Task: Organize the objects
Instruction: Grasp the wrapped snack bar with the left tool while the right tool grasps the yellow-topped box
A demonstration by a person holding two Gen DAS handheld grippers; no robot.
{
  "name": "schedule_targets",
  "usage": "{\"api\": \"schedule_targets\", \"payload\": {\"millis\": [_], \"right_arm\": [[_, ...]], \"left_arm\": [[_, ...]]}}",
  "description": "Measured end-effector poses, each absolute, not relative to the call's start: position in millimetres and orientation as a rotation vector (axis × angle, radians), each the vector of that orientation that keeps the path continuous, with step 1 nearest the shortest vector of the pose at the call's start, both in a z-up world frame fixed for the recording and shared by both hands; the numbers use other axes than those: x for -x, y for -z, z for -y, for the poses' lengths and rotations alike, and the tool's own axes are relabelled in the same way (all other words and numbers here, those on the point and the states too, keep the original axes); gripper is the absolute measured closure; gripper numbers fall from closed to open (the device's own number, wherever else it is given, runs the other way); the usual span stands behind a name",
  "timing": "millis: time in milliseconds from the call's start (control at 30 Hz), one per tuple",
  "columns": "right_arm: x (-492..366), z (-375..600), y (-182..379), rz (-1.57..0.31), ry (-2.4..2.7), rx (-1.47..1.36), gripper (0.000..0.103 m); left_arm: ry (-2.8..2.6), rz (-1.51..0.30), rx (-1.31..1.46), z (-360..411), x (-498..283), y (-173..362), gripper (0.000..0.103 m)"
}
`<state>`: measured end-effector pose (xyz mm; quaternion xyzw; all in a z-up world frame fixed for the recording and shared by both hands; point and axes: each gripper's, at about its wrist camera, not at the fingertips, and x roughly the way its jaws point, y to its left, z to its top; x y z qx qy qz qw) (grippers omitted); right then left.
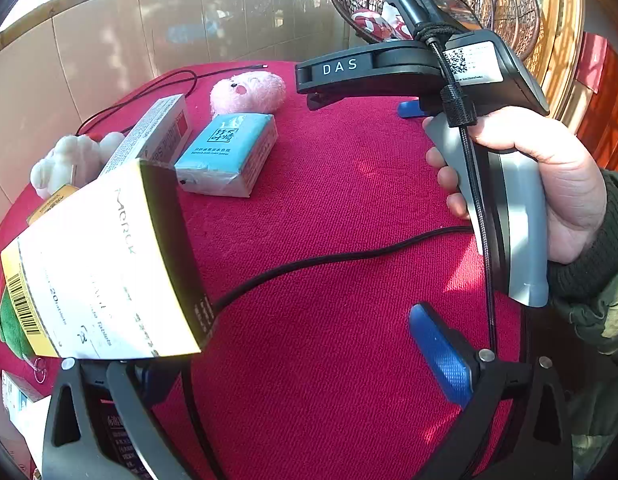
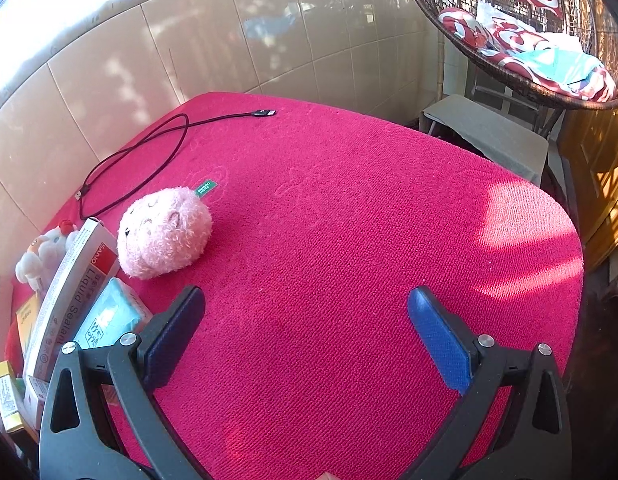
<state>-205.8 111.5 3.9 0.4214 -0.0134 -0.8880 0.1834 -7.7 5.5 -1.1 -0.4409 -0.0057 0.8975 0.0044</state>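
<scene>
A red-clothed table [image 1: 349, 208] holds a pink plush [image 1: 247, 92], a blue tissue pack [image 1: 229, 152], a long sealant box [image 1: 157, 132] and a white plush [image 1: 65, 164] at its left. In the left wrist view a white and yellow Merck box [image 1: 97, 268] stands right in front of my left finger, hiding it; the right finger [image 1: 439, 352] is far off, so my left gripper [image 1: 293, 360] is open. My right gripper [image 2: 305, 340] is open and empty over bare cloth; its body [image 1: 429, 68] also shows in the left wrist view. The pink plush [image 2: 165, 232] lies to its left.
A black USB cable [image 2: 149, 148] lies at the far left of the table. More small boxes [image 2: 9, 404] are piled at the left edge. A tiled wall [image 2: 229, 40] stands behind. A wicker hanging chair [image 2: 529, 40] with cushions is at the right.
</scene>
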Motion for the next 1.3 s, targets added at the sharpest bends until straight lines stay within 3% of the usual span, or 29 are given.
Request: {"api": "schedule_targets", "payload": {"millis": [567,667,900,1033,1167,1300], "right_arm": [[186.0,-131.2,-22.2,0.130,2.454,-1.164,0.000],[177.0,-134.8,-42.7,0.154,2.457,-1.054,0.000],[140.0,-116.1,-79.4,0.093,2.304,-0.767,0.000],[126.2,-90.3,-76.9,0.074,2.076,-0.822,0.000],[99.9,-60.3,-68.6,-0.002,1.866,-0.848,0.000],[74.6,-40.8,-61.2,-0.070,1.713,-0.869,0.001]], "left_arm": [[-2.833,-0.015,1.365,-10.8,-0.3,-11.5,0.000],[-2.867,-0.052,1.268,-20.8,-22.6,-30.5,0.000],[-3.081,0.126,0.969,14.9,-107.7,-108.9,0.000],[-3.325,0.112,1.012,61.8,-138.5,-94.3,0.000],[-3.384,0.253,1.243,115.9,-172.1,-56.7,0.000],[-3.321,0.284,1.327,136.0,-171.0,-34.8,0.000]]}}
